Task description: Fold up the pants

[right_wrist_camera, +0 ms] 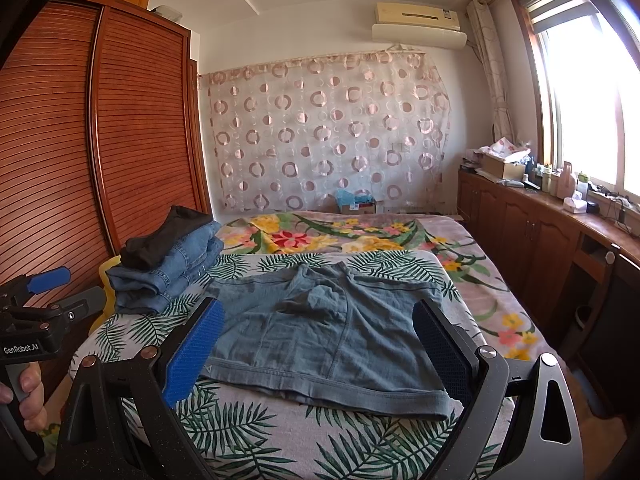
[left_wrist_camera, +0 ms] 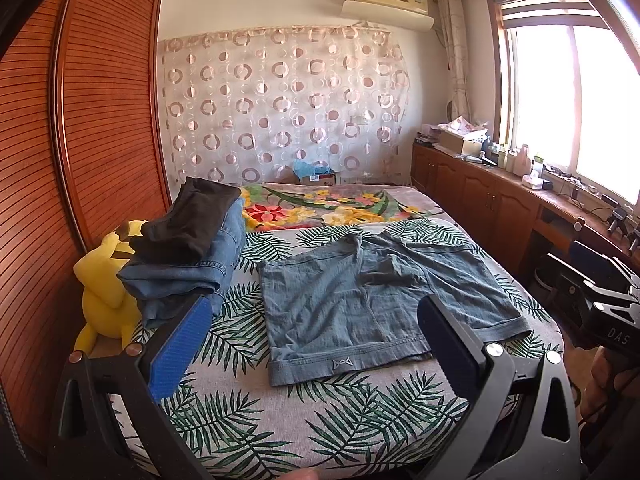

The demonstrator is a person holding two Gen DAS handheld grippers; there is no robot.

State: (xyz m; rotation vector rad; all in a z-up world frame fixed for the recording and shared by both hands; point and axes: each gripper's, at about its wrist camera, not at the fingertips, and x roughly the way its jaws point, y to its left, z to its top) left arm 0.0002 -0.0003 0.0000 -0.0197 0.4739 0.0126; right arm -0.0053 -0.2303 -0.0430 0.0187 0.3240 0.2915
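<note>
One pair of blue-grey denim shorts (left_wrist_camera: 372,304), spread flat on the leaf-print sheet (left_wrist_camera: 224,412) of the bed (right_wrist_camera: 500,312); hemmed leg ends nearest the cameras, a small logo on the left hem, cloth bunched and creased at the crotch. Far edge toward the floral blanket (left_wrist_camera: 320,204); waistband probably there, though hard to make out.

To the left of the shorts, one stack of folded clothes (left_wrist_camera: 192,256): two or so denim pieces below, one black piece on top. Just beside the stack, at the bed's edge, one yellow plush toy (left_wrist_camera: 104,292).

Two hand-held grippers, each wide open and gripping nothing: left hand-held gripper (left_wrist_camera: 316,348) above the near sheet, blue pads (left_wrist_camera: 180,352) framing the shorts; right hand-held gripper (right_wrist_camera: 320,344) likewise, clear of the cloth.

Beyond: louvred wooden wardrobe (left_wrist_camera: 100,120), circle-patterned curtain (right_wrist_camera: 320,132), one air conditioner (right_wrist_camera: 420,24), cluttered wooden counter (right_wrist_camera: 560,216) under the window.
</note>
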